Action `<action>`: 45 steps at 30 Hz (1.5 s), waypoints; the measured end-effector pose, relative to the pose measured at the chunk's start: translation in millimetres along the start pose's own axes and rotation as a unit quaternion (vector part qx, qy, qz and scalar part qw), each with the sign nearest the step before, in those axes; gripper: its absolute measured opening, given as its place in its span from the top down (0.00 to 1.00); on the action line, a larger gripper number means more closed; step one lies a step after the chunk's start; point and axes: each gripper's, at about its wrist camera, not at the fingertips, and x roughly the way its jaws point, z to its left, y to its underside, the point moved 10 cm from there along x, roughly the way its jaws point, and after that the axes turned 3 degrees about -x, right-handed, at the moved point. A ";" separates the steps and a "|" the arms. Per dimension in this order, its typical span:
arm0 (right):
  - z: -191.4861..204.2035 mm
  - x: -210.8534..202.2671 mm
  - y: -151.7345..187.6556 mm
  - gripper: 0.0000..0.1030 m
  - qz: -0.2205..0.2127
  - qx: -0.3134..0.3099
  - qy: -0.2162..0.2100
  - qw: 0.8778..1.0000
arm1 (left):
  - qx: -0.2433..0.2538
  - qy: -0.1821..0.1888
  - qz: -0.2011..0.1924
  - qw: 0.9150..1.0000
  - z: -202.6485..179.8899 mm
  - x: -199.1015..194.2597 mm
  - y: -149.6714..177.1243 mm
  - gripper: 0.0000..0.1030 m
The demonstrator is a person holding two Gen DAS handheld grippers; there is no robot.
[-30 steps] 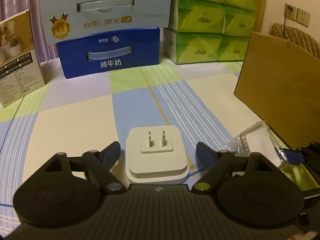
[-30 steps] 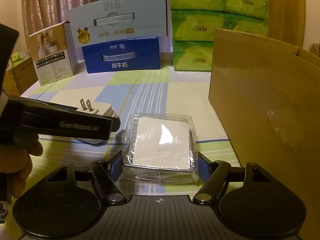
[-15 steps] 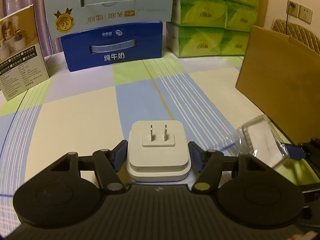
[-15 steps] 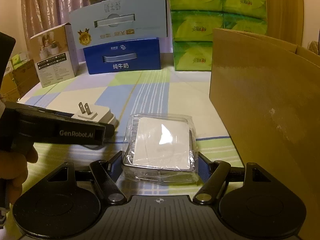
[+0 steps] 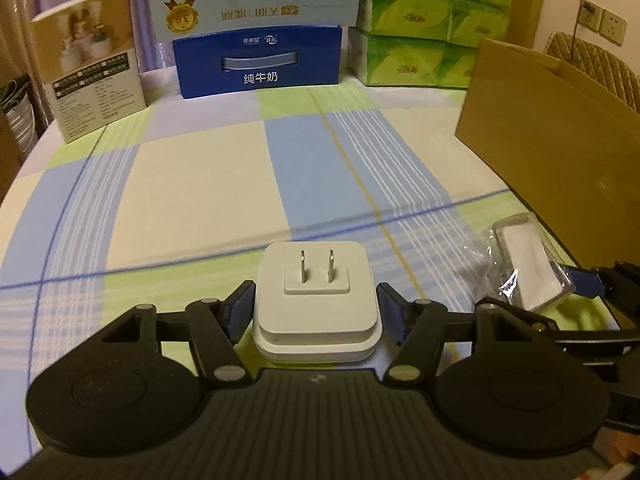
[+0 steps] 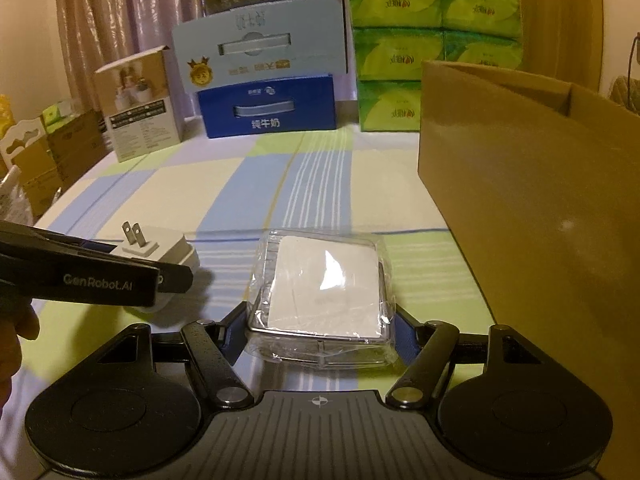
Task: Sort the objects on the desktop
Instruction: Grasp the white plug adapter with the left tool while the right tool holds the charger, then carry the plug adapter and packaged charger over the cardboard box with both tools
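Observation:
A white two-pin plug adapter (image 5: 316, 300) sits between the blue pads of my left gripper (image 5: 316, 305), which is shut on its sides, prongs pointing up. In the right wrist view the same adapter (image 6: 160, 246) hangs just above the checked cloth behind the left gripper (image 6: 100, 280), and a hand (image 6: 16, 328) shows at the left edge. My right gripper (image 6: 320, 328) is shut on a white box in clear plastic wrap (image 6: 320, 300). That wrapped box (image 5: 528, 272) also appears at the right of the left wrist view.
An open brown cardboard box (image 6: 540, 200) (image 5: 552, 140) stands close on the right. At the table's far edge are a blue milk carton (image 5: 260, 60), stacked green tissue packs (image 5: 420, 20) and a small printed box (image 5: 92, 64). The checked tablecloth (image 5: 200, 184) lies between.
The left fingers closed in from either side onto the plug adapter and raised it slightly. The right gripper kept hold of the wrapped box and rose a little.

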 end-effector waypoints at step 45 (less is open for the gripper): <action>-27.5 -254.4 24.0 0.34 -0.041 0.020 -0.013 0.999 | -0.027 -0.010 -0.028 0.999 -126.8 -221.0 82.3 0.42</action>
